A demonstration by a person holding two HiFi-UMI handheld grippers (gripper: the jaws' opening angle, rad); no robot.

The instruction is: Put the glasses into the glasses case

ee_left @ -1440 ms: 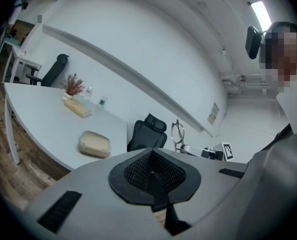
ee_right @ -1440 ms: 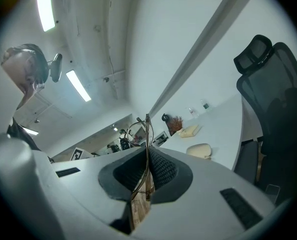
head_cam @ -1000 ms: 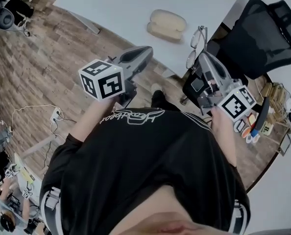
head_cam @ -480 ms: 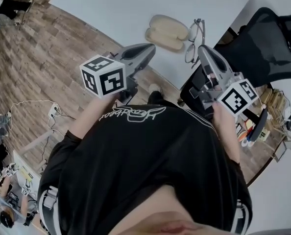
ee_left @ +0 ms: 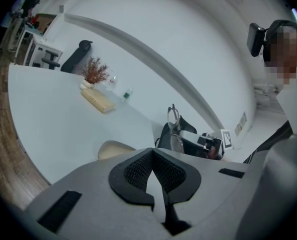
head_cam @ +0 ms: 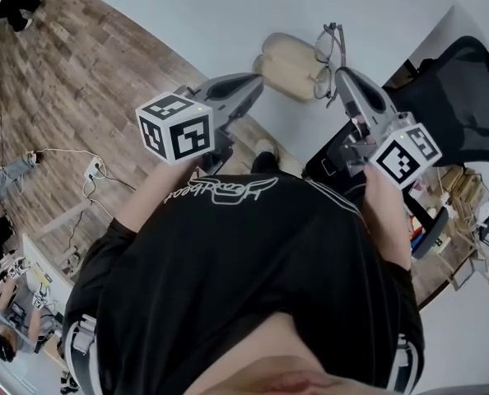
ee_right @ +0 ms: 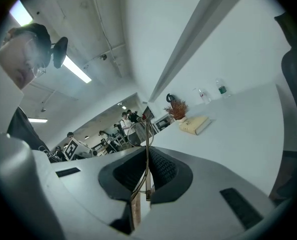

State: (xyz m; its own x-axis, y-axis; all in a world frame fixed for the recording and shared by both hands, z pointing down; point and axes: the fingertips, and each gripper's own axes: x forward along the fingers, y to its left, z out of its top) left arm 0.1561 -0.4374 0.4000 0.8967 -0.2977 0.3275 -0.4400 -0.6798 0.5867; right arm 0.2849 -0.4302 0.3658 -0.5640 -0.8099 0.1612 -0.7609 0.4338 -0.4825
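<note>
right gripper (head_cam: 342, 74) is clamped on the glasses (head_cam: 328, 49), holding them upright just beside the tan glasses case (head_cam: 287, 62) on the white table (head_cam: 211, 15), left gripper (head_cam: 255, 82) pinched together, empty

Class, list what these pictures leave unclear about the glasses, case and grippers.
1. Beige oval glasses case: open or shut unclear; small in the head view, mostly behind the body of the left gripper in its own view.
2. Thin wire-framed glasses: edge-on in the right gripper view; the part pinched by the right gripper is buried between its jaws.
3. Far bottles: too small, left gripper view.
</note>
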